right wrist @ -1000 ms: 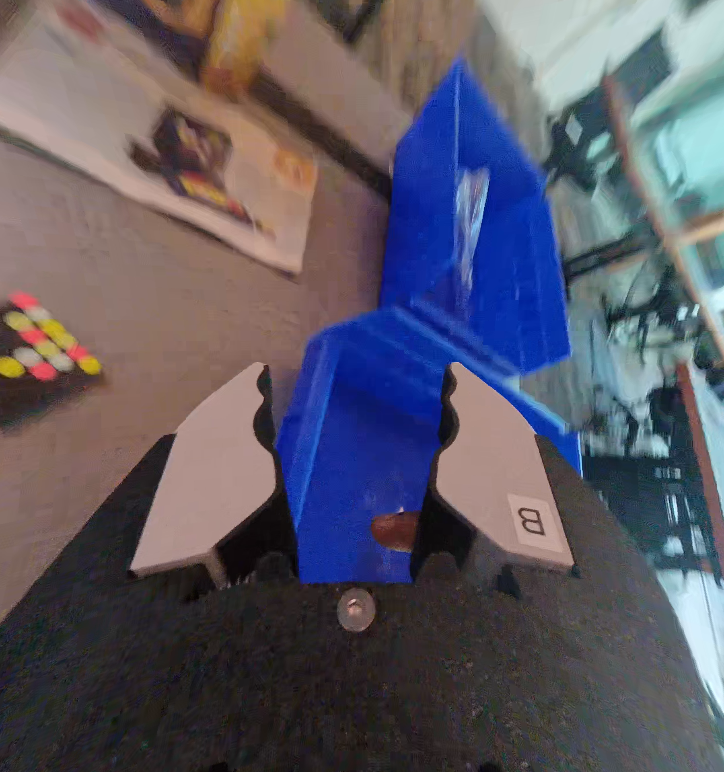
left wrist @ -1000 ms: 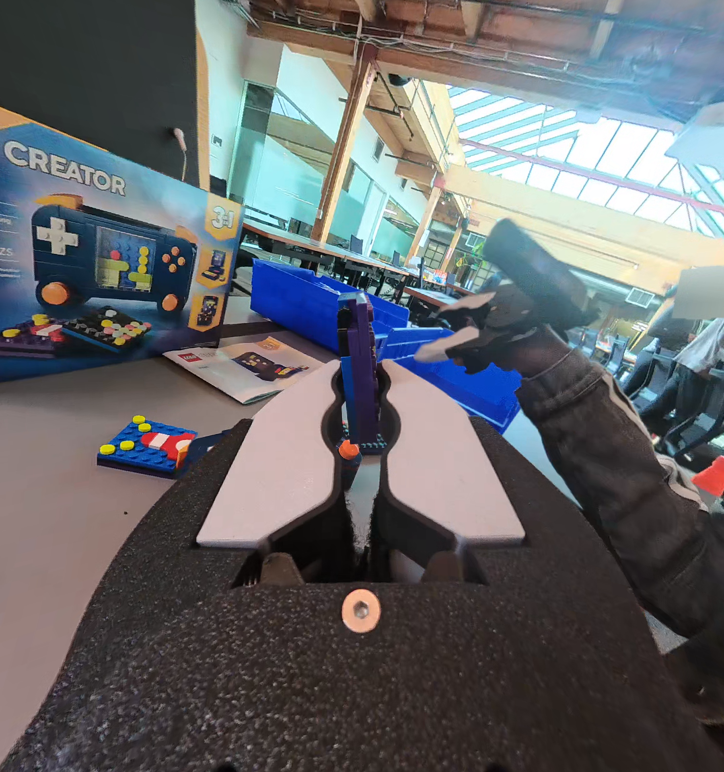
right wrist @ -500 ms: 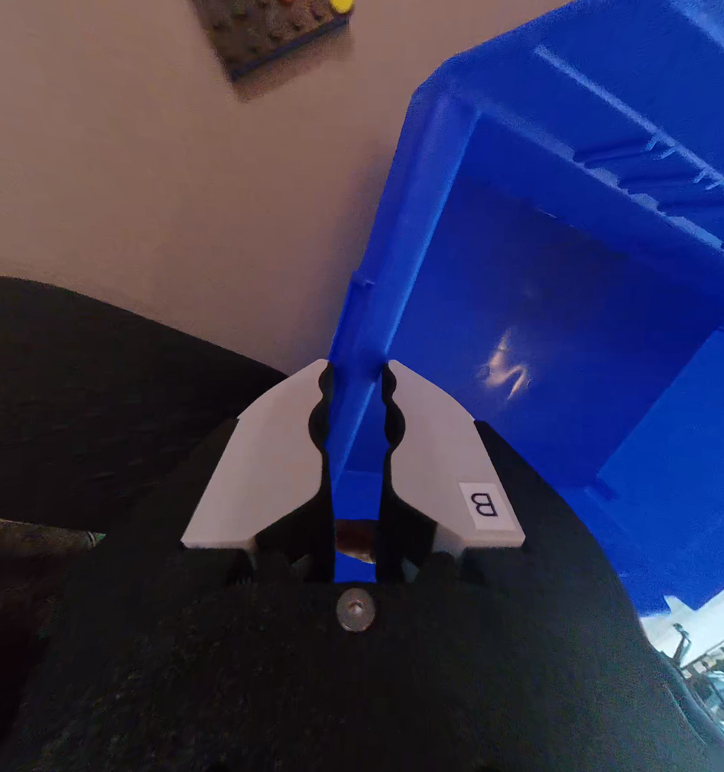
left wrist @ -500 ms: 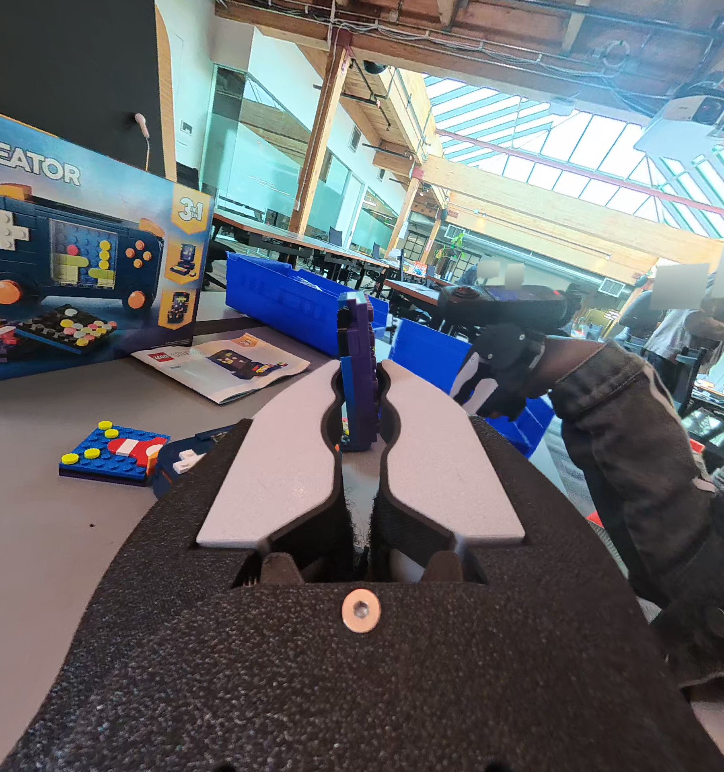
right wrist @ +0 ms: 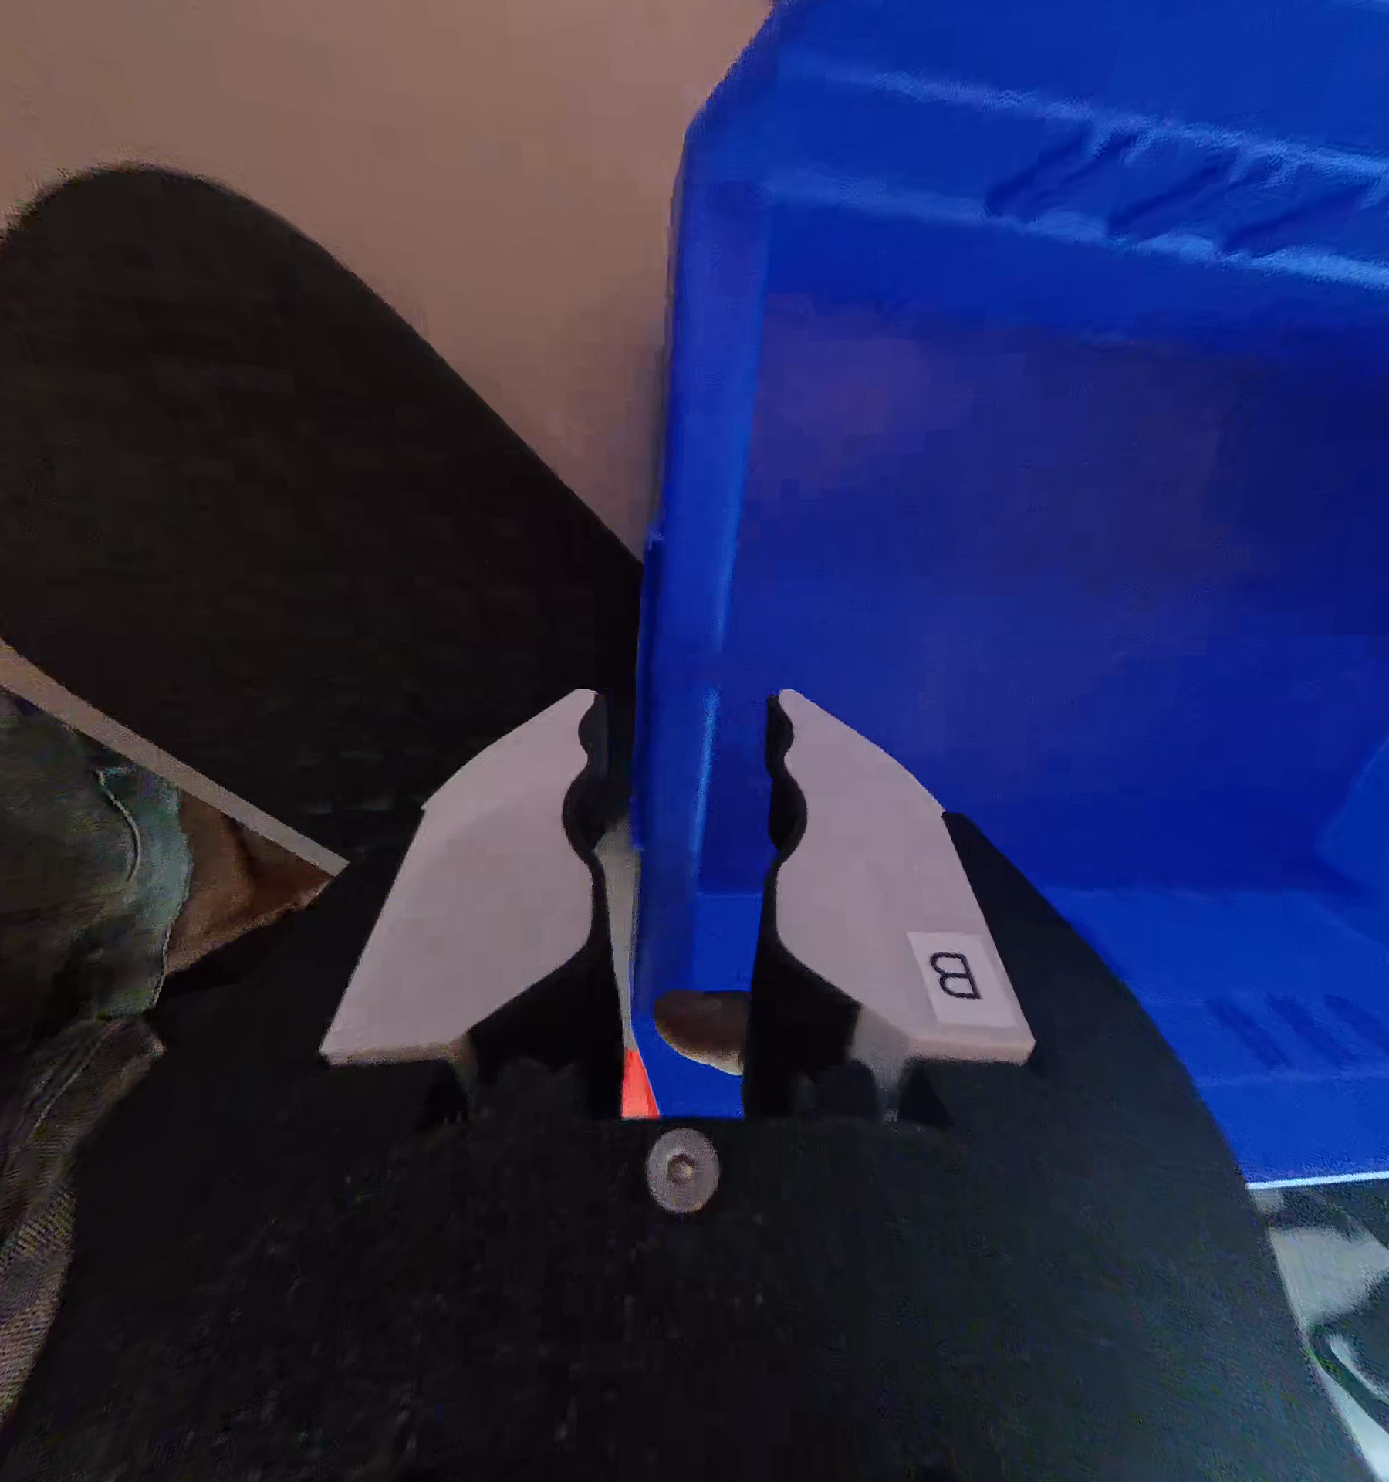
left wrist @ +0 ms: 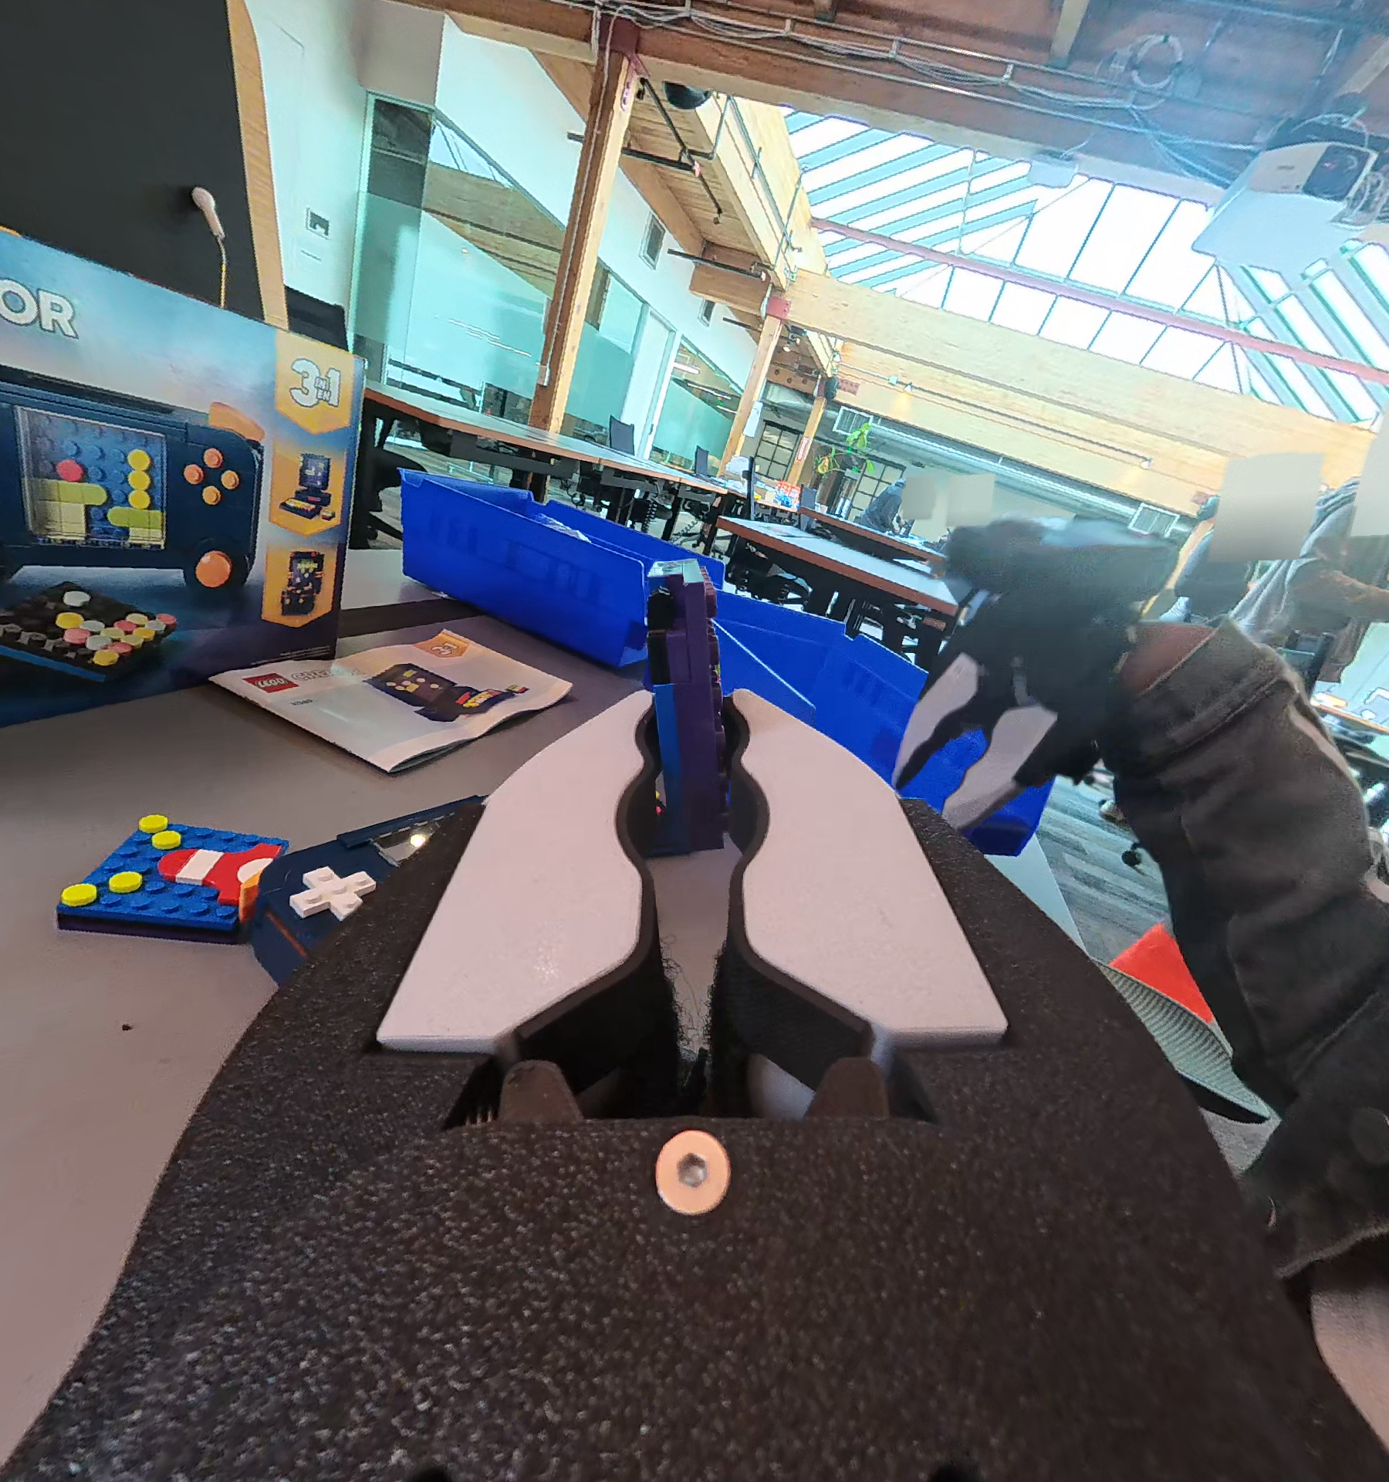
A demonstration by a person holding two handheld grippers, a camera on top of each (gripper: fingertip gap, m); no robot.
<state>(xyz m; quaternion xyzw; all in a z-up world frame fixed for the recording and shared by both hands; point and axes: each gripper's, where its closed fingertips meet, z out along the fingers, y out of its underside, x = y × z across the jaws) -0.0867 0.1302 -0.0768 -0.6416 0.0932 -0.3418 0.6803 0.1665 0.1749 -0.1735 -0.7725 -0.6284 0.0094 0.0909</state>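
Note:
My left gripper (left wrist: 687, 722) is shut on a purple and blue brick assembly (left wrist: 687, 666), held upright on edge above the grey table (left wrist: 74, 1042). My right gripper (right wrist: 683, 706) straddles the side wall of a small blue bin (right wrist: 1076, 481), one finger outside and one inside. Its jaws stand a little apart from the wall on both sides. In the left wrist view the right gripper (left wrist: 972, 746) hangs over this small bin (left wrist: 836, 690), just right of the held assembly. The bin's inside looks empty where it shows.
A longer blue bin (left wrist: 515, 561) lies behind. A brick-set box (left wrist: 114, 497) stands at the back left, with a booklet (left wrist: 403, 698) before it. A blue studded plate (left wrist: 170, 878) and a dark blue piece with a white cross (left wrist: 330, 890) lie left.
My right gripper swung down over the small bin and closed on its side wall; now its jaws stand wider around that wall. My left gripper still holds the assembly and has shifted slightly.

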